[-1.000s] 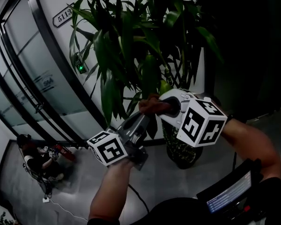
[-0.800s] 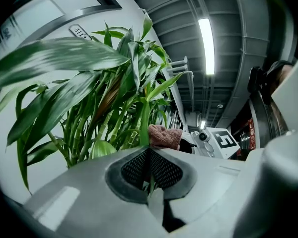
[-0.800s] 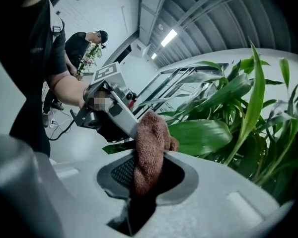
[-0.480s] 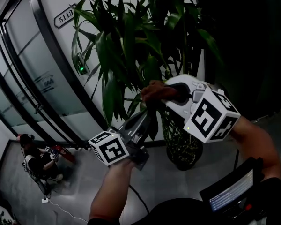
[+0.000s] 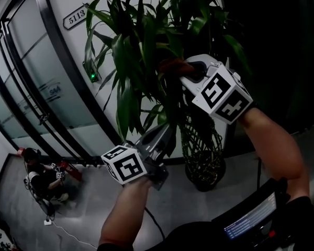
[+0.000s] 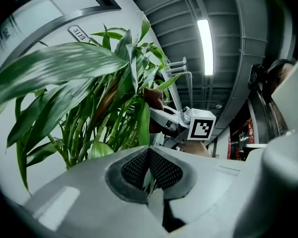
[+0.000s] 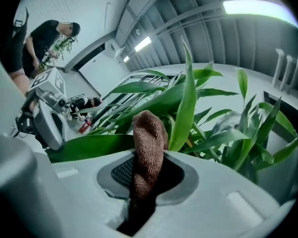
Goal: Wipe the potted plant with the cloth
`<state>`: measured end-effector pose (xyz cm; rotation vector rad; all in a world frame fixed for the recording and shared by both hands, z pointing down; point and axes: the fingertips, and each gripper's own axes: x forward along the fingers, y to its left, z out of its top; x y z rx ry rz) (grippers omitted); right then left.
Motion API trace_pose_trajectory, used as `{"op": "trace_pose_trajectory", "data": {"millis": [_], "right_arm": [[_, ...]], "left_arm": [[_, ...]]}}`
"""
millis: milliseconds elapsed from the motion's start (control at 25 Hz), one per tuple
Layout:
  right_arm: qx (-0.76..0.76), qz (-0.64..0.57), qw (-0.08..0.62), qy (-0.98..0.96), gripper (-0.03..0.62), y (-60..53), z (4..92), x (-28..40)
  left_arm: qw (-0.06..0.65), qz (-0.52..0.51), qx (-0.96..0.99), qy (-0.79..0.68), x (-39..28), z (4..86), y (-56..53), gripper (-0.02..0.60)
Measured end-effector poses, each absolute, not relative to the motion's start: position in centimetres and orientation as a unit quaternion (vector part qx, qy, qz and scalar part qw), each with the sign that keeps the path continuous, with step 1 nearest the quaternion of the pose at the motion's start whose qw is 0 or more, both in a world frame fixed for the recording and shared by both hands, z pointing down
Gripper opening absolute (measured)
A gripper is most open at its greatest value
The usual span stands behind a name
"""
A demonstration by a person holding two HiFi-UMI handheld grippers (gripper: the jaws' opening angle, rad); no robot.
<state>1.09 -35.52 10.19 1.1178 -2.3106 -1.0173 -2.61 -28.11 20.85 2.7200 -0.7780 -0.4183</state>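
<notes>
A tall potted plant (image 5: 146, 51) stood against a white wall beside a glass door (image 5: 31, 88). Only the head view took in its woven pot (image 5: 204, 166) on the grey floor (image 5: 94, 192). The left gripper view alone caught the ceiling strip light (image 6: 206, 43), and the right gripper view alone showed a person in dark clothes (image 7: 44, 38) standing far off.

The right forearm (image 5: 272, 140) rose from the lower right into the foliage, with the right gripper (image 5: 191, 69) held about level. Its jaws were clamped on a brown cloth (image 5: 172, 65), whose folded end stuck out among the upper leaves, just beside an upright blade.

The left forearm (image 5: 128, 208) reached up from below, with the left gripper (image 5: 165, 132) tilted slightly upward under the foliage. Its jaws were pressed together on a thin leaf (image 6: 148, 178) caught between the pads.
</notes>
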Motion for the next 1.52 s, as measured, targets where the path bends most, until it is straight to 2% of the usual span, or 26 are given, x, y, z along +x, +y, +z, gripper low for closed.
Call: {"op": "trace_pose_trajectory", "data": {"millis": [960, 1360, 1520], "right_arm": [[0.324, -0.334, 0.278, -0.841, 0.063, -28.6, 21.4, -1.6], [0.397, -0.273, 0.265, -0.835, 0.063, -24.0, 25.1, -0.3], [0.429, -0.198, 0.221, -0.853, 0.063, -21.3, 28.2, 0.2]], "left_arm": [[0.139, -0.141, 0.95, -0.243, -2.6, 21.3, -27.8, 0.018], [0.093, -0.104, 0.969, -0.202, -2.5, 23.2, -23.6, 0.035], [0.094, -0.098, 0.976, -0.171, -2.2, 25.1, -20.9, 0.026]]}}
